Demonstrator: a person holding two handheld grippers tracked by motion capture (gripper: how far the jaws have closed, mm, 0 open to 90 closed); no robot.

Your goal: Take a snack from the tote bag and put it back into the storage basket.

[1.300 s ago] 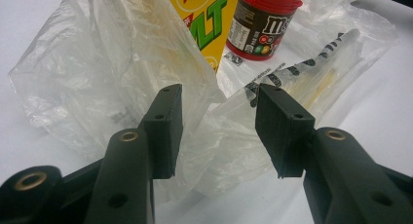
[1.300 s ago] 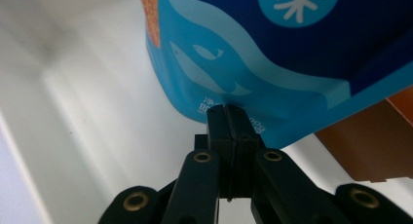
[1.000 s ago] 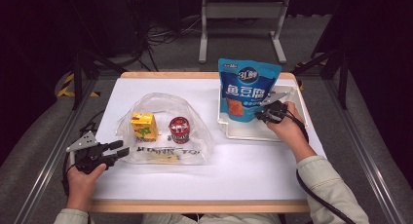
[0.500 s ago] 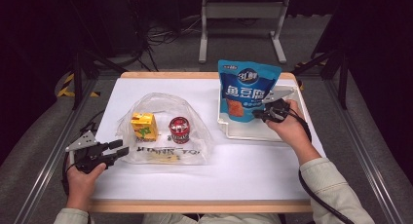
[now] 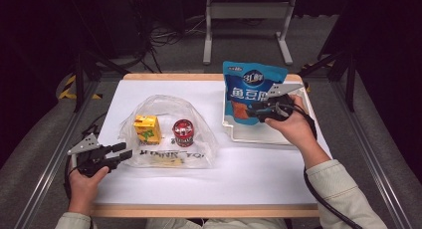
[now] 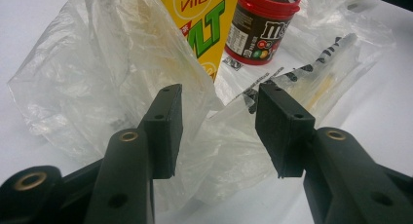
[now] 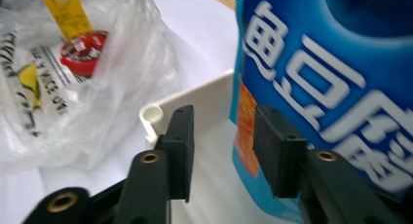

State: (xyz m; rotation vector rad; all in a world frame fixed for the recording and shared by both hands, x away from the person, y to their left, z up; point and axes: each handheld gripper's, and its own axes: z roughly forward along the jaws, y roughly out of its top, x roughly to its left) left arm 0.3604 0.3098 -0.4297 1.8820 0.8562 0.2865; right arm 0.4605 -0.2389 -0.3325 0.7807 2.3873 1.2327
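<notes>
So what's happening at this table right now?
A person works with a hand-held gripper in each hand. The right gripper is at a blue snack bag standing in a white tray; its fingers have just been opening, and the bag's edge sits between them, not pressed. The left gripper waits open at the edge of a clear plastic bag around a yellow drink carton and a red candy tub.

White-topped table (image 5: pixel 259 174), clear plastic bag (image 5: pixel 199 139) left, white tray (image 5: pixel 259 135) right

Both grippers' fingers (image 6: pixel 165 131) apart
</notes>
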